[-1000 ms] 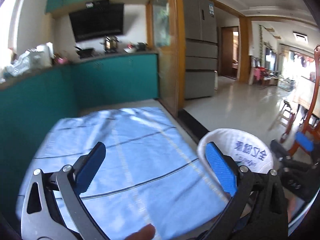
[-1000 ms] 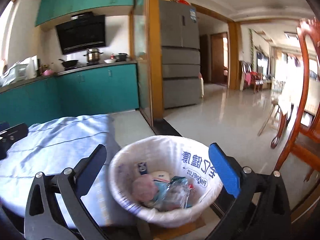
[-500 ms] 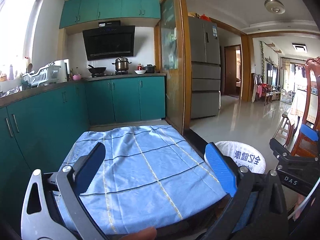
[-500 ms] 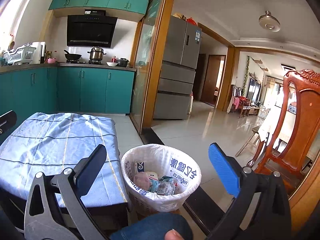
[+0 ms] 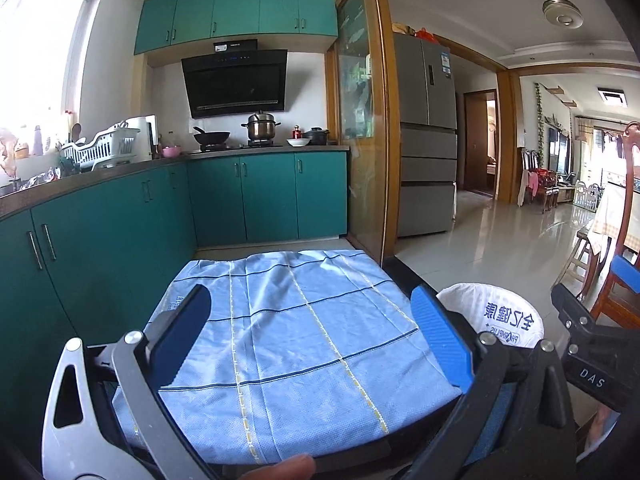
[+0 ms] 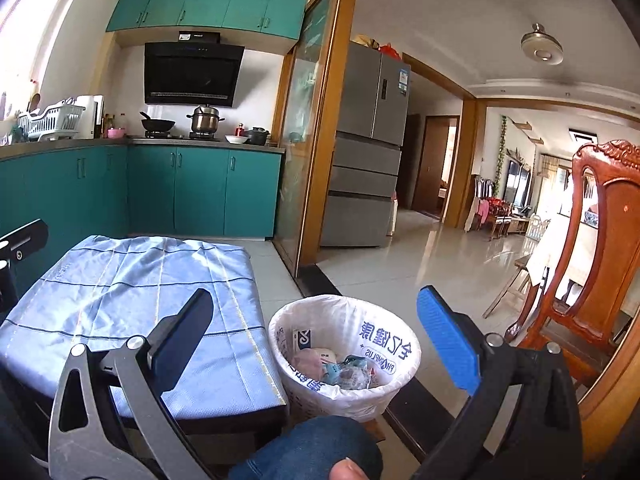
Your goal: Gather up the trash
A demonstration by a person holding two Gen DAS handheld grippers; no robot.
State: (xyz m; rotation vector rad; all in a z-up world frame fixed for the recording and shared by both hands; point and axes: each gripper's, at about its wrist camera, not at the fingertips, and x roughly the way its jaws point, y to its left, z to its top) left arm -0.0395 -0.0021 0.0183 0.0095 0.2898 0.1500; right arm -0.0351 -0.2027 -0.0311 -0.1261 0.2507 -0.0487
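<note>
**Left wrist view: gripper over cloth-covered table**

Left gripper (image 5: 310, 342) held above blue checked cloth (image 5: 296, 344), fingers spread wide, nothing between them. White-lined trash bin (image 5: 502, 316) just beside table's right edge. Right gripper (image 5: 592, 360) partly visible at far right. Teal cabinets (image 5: 256, 196) behind.

Bright daylight | window (image 5: 36, 40) glare (blown out) | sharp | fisheye-bent edges
</note>
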